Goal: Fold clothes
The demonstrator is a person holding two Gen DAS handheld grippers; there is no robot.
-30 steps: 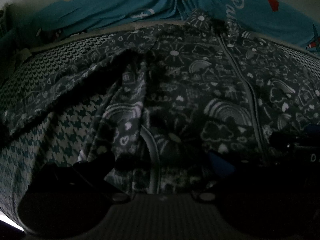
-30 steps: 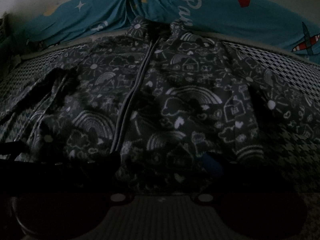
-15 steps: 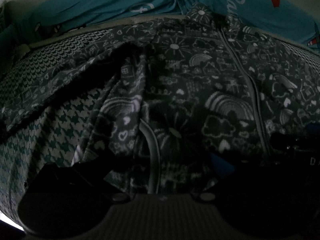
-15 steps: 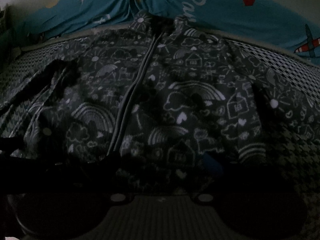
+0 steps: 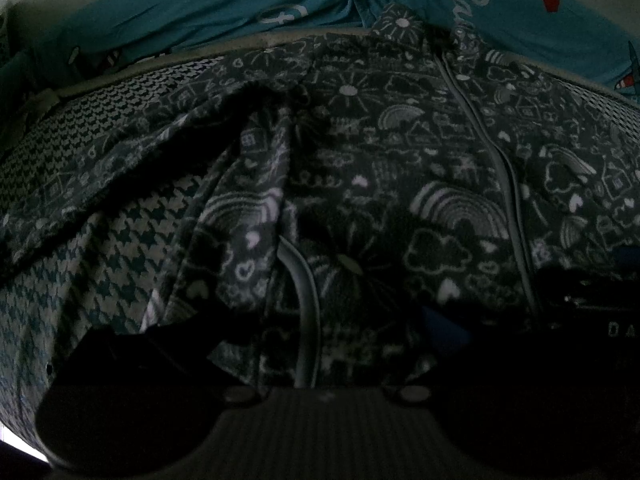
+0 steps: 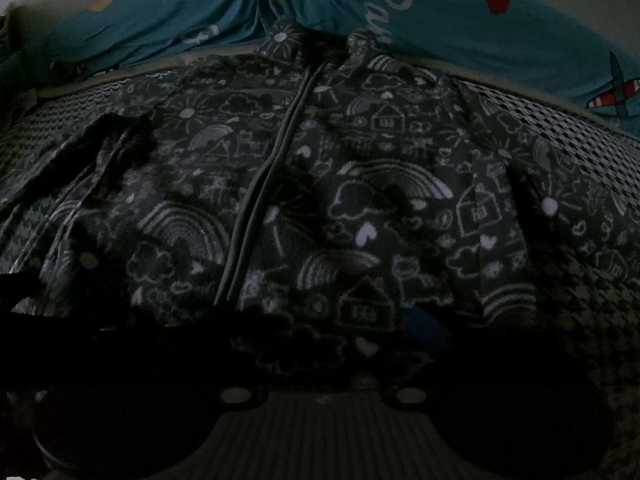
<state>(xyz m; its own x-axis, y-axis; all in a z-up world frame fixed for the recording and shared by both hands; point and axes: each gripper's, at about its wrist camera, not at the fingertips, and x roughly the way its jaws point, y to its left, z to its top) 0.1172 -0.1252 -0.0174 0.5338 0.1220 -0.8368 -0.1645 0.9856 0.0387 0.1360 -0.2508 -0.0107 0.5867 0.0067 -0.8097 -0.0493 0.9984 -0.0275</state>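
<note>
A dark grey zip-up jacket [image 5: 400, 184] printed with white rainbows, clouds and houses lies spread front-up on the bed, collar at the far side. In the right wrist view the jacket [image 6: 360, 208] fills the middle. My left gripper [image 5: 304, 328] hovers over its left hem. Its fingers [image 5: 444, 328] stand wide apart, and fabric lies between them without being pinched. My right gripper [image 6: 296, 340] is over the right half of the hem. Its jaws are opening, the blue-padded finger [image 6: 428, 328] is off the cloth, and the hem lies loose between them. The left sleeve [image 5: 120, 168] trails off to the left.
The jacket rests on a houndstooth bed cover [image 5: 100, 248], which also shows at the right [image 6: 592, 304]. A teal printed pillow or blanket [image 6: 440, 28] lies along the far edge behind the collar. The other gripper's dark body [image 5: 592, 300] shows at the right of the left wrist view.
The blue pad of the right gripper has edged slightly outward. The jacket and the left gripper look the same as before.
</note>
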